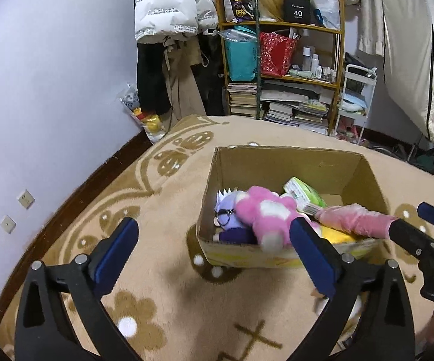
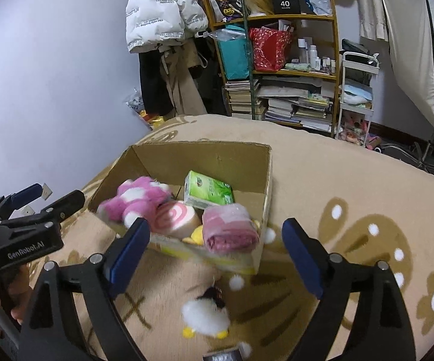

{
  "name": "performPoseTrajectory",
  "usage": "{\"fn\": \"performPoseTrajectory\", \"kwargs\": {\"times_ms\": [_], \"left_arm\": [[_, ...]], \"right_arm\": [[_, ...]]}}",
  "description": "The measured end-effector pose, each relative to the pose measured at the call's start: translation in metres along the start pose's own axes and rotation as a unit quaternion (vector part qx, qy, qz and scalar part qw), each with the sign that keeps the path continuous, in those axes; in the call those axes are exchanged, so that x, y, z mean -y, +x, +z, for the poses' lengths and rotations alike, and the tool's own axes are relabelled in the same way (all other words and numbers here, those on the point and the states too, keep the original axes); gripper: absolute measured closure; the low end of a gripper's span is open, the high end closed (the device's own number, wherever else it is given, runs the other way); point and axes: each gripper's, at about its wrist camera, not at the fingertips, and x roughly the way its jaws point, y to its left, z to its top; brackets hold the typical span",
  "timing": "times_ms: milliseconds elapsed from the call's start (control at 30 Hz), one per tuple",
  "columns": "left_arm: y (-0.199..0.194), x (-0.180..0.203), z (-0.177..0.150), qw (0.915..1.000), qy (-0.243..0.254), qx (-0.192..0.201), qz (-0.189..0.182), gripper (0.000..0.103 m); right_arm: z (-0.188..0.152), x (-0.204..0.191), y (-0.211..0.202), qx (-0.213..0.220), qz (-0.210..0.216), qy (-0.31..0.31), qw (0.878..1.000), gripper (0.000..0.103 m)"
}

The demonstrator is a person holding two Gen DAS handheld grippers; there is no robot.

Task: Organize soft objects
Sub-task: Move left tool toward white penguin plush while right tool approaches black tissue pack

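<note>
A cardboard box [image 1: 277, 162] [image 2: 204, 153] sits on the tan rug. Inside it are a pink-and-white plush [image 1: 265, 210] [image 2: 138, 198], a purple-haired doll [image 1: 229, 213], a green tissue pack [image 1: 304, 192] [image 2: 209, 192], a pink swirl roll cushion [image 2: 174, 219], a rolled pink towel [image 1: 352, 219] [image 2: 232, 225] and something yellow [image 1: 337, 236]. A small white plush with yellow feet [image 2: 206, 316] lies on the rug in front of the box. My left gripper [image 1: 213, 249] is open and empty before the box. My right gripper [image 2: 217, 249] is open above the white plush.
A wooden shelf [image 1: 283, 69] with books, bags and bottles stands at the back. Coats [image 1: 168, 30] hang beside it by the lilac wall. A white cart [image 1: 355, 99] and a covered rack [image 1: 421, 60] stand at the right. The patterned rug [image 2: 352, 195] spreads around the box.
</note>
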Motion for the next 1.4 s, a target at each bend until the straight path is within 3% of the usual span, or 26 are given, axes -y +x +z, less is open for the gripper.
{"fn": "performPoseTrajectory", "kwargs": {"times_ms": [100, 767, 1133, 1400], "left_arm": [[-0.008, -0.002, -0.005, 0.9997, -0.006, -0.016, -0.018, 0.003], [-0.039, 0.024, -0.036, 0.9919, 0.028, -0.084, -0.091, 0.003], [-0.021, 0.036, -0.044, 0.9762, 0.018, -0.136, -0.168, 0.003], [0.006, 0.065, -0.045, 0.9645, 0.041, -0.158, -0.207, 0.003]], "right_arm": [[-0.006, 0.0, -0.011, -0.004, -0.005, 0.0, 1.0, 0.004], [-0.058, 0.007, -0.059, -0.058, -0.039, 0.025, 0.997, 0.003], [-0.073, 0.009, -0.045, -0.084, -0.049, 0.014, 0.995, 0.003], [-0.08, 0.021, -0.024, -0.114, -0.036, 0.037, 0.992, 0.003]]}}
